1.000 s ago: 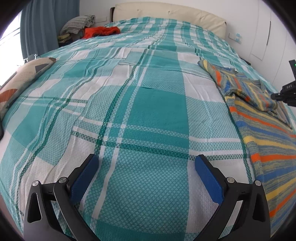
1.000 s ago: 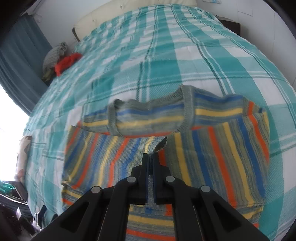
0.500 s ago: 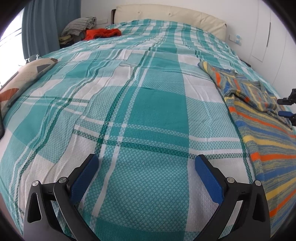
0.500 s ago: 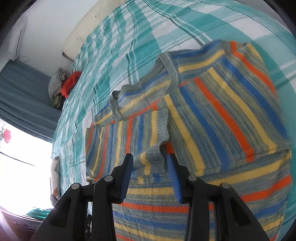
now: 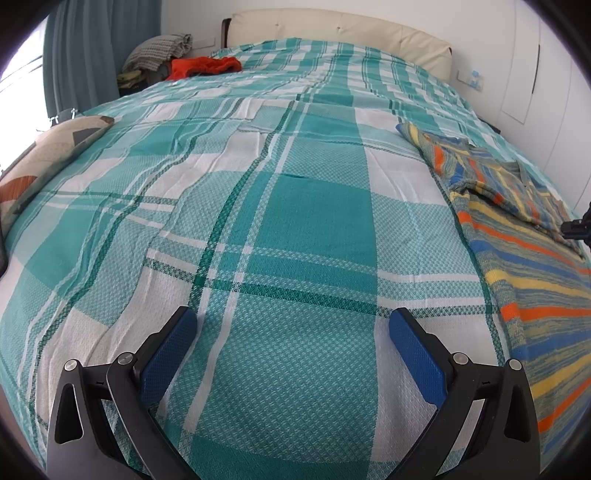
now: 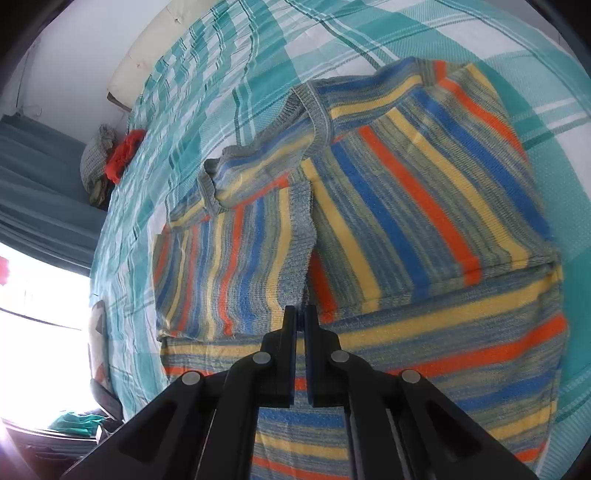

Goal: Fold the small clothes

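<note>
- The striped sweater (image 6: 406,229) lies on the bed (image 5: 295,221), on its teal checked cover, at the right side as the left wrist view shows it. Both sleeves are already folded in over the chest, and their cuffs meet near the middle.
- The right gripper (image 6: 301,314) has its jaws pressed together, with only a thin slit between the pads. The tips sit at the lower end of the left sleeve's cuff. I judge that a small pinch of the knit is caught there, but the view does not make this certain.
- To do this step well, I think the cuff should be pulled only a little, so that the sleeve lies straight and flat beside the other one. A strong pull would drag the layer below and spoil the fold.
- The left gripper (image 5: 291,350) has its jaws wide apart, over bare cover, and holds nothing. It is well apart from the sweater, so it could come across to hold the hem.
- The right wrist view shows the collar, both cuffs and the fold line. The left wrist view does not; it gives only the sweater's edge and the tip of the other gripper.
- The left wrist view alone shows the free room on the bed, the headboard (image 5: 332,29) and a cushion (image 5: 48,155) at the bed's edge.
</note>
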Motion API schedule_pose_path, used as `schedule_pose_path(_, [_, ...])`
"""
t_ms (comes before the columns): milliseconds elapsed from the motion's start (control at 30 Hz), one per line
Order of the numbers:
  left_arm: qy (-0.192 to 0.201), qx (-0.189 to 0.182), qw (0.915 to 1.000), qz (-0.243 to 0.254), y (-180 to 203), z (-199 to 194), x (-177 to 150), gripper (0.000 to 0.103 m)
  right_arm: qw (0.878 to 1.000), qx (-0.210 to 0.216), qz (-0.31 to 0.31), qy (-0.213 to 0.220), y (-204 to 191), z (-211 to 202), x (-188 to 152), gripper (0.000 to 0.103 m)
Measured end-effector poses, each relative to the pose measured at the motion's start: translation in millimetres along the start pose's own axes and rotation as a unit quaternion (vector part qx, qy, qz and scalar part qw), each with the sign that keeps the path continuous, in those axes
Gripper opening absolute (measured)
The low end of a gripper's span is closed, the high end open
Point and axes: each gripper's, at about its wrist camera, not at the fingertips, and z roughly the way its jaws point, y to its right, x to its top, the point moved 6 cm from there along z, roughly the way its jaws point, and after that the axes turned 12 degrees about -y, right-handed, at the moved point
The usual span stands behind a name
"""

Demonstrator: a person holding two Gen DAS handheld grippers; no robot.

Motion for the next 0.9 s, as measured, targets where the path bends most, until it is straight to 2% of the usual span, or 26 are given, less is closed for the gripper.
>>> schedule_pose_path(67, [0.0, 0.0, 1.0, 0.0, 1, -1, 0, 0.103, 0.999, -0.031, 0.002, -0.014, 7, 10, 0, 0.009])
schedule_pose_path(133, [0.001, 0.0, 1.0, 0.0, 1, -1, 0, 0.103, 0.999, -0.029, 0.018, -0.024, 18, 16, -1, 0.01])
schedule_pose_path(200, [0.002, -0.001, 1.0, 0.0, 1, -2, -1, 0.103, 0.999, -0.022, 0.024, -0.003, 23, 4, -5, 0.023])
schedule_pose_path(267, [0.001, -0.001, 1.0, 0.001, 1, -2, -1, 0.103, 0.999, -0.028, 0.007, 0.034, 27, -18, -15, 0.062])
schedule_pose_path(333, [0.0, 0.002, 1.0, 0.002, 1, -3, -1, 0.103, 0.996, -0.035, -0.024, 0.083, 34, -48, -30, 0.072])
schedule_pose_path(400, [-0.004, 0.006, 1.0, 0.005, 2, -5, -4, 0.103, 0.986, -0.085, -0.066, 0.129, 48, -78, -49, 0.073])
schedule_pose_path(500, [-0.012, 0.002, 0.9999, 0.005, 4, -13, -11, 0.103, 0.955, -0.189, -0.129, 0.187, 83, -115, -82, 0.079])
schedule_pose_path(533, [-0.013, -0.005, 0.9999, 0.006, 6, -16, -13, 0.103, 0.945, -0.218, -0.141, 0.199, 96, -123, -93, 0.081])
schedule_pose_path(600, [-0.013, 0.003, 0.9998, 0.017, 10, -16, -18, 0.103, 0.932, -0.26, -0.15, 0.205, 126, -133, -114, 0.082])
schedule_pose_path(733, [-0.012, 0.024, 0.9992, 0.029, 14, -11, -21, 0.103, 0.924, -0.308, -0.134, 0.184, 182, -128, -134, 0.083])
schedule_pose_path(800, [-0.018, 0.032, 0.9989, 0.03, 14, -10, -22, 0.103, 0.923, -0.316, -0.118, 0.184, 201, -124, -138, 0.091])
schedule_pose_path(833, [-0.021, 0.036, 0.9986, 0.032, 15, -9, -23, 0.102, 0.926, -0.313, -0.112, 0.178, 207, -119, -140, 0.101])
schedule_pose_path(900, [-0.03, 0.04, 0.9983, 0.031, 15, -8, -23, 0.102, 0.933, -0.307, -0.099, 0.163, 218, -107, -144, 0.103])
